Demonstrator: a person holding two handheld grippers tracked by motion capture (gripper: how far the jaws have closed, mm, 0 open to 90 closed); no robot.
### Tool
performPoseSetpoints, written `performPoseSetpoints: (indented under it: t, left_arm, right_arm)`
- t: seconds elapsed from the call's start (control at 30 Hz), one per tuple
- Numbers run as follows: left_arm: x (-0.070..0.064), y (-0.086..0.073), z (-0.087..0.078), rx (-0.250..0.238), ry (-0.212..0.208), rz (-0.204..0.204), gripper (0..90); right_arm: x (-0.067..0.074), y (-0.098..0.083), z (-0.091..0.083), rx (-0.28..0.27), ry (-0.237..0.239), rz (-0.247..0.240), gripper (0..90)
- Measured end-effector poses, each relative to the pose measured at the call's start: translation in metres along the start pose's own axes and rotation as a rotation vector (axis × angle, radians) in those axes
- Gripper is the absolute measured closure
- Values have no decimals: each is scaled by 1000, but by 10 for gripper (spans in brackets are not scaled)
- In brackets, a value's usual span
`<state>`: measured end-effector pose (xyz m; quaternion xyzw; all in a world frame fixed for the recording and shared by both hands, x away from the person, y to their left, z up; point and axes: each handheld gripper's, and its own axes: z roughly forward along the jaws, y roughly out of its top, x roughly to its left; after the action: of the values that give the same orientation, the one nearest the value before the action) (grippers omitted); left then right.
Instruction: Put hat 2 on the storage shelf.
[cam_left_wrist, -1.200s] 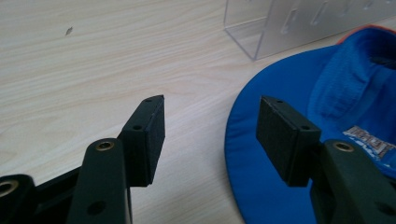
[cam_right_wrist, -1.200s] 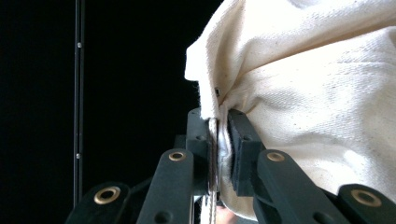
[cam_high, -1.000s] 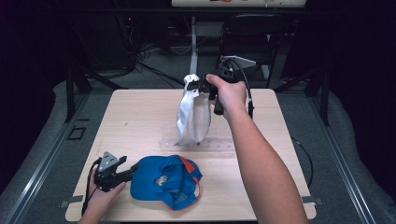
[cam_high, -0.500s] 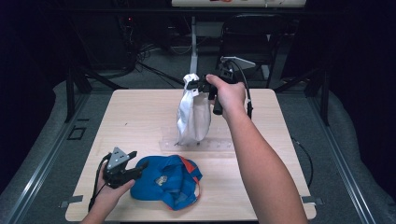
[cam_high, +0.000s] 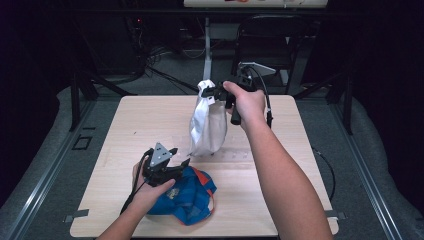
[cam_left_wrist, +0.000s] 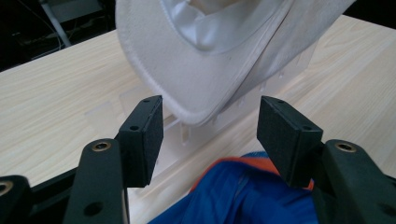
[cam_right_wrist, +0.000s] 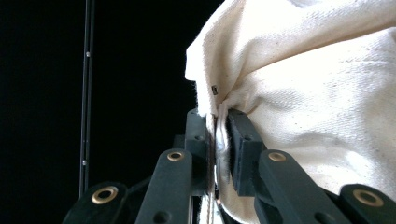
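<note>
High view showed my left gripper (cam_high: 184, 164) spread at 7 o'clock, over the blue cap (cam_high: 192, 197). My right gripper (cam_high: 212, 93) pinched the white cap (cam_high: 207, 125), hanging at 12 o'clock. That thin fabric hold, I judged, could slip.

The white cap (cam_right_wrist: 317, 107) is cloth with a coarse, matt twill weave, its brim (cam_left_wrist: 205, 88) stitched in neat rows and its lining (cam_left_wrist: 205, 23) a smoother, faintly shiny fabric, while the blue cap (cam_high: 187, 195) is a thinner cloth with a slight sheen and orange trim. The desk (cam_high: 145, 125) is pale wood-grain laminate, smooth and matt, with a clear plastic strip (cam_left_wrist: 154, 116) lying on it. The left gripper (cam_left_wrist: 210, 135) has matt black plastic jaws with finely grained pads and brass-coloured metal rivets.
</note>
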<state>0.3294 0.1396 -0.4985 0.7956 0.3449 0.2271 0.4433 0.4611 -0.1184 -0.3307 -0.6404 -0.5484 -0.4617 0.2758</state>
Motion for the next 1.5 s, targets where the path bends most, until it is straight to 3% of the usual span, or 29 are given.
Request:
performPoseSetpoints:
  t: [0.37,0.5,0.67,0.9,1.1,1.27,1.4,1.5]
  left_arm:
    - [-13,9,23,15,24,16,430]
    - [-15,11,27,37,24,27,504]
    - [-9,10,24,38,-6,23,634]
    - [1,5,21,15,-51,5,702]
    - [13,4,17,14,-85,-30,752]
    - [22,4,16,6,-117,-105,767]
    - [24,3,15,13,-112,-128,774]
    - [23,0,15,-11,-88,-141,784]
  right_arm:
    - [-2,-1,-1,5,10,0,799]
    - [-2,-1,-2,6,8,-4,798]
    - [-2,-3,-2,12,7,-9,798]
    - [-2,-3,-3,8,3,-12,798]
    - [-3,-2,-2,2,6,-7,797]
    - [-8,0,2,-3,9,-2,793]
    - [-11,1,3,-8,10,6,792]
    - [-14,1,6,-11,10,7,791]
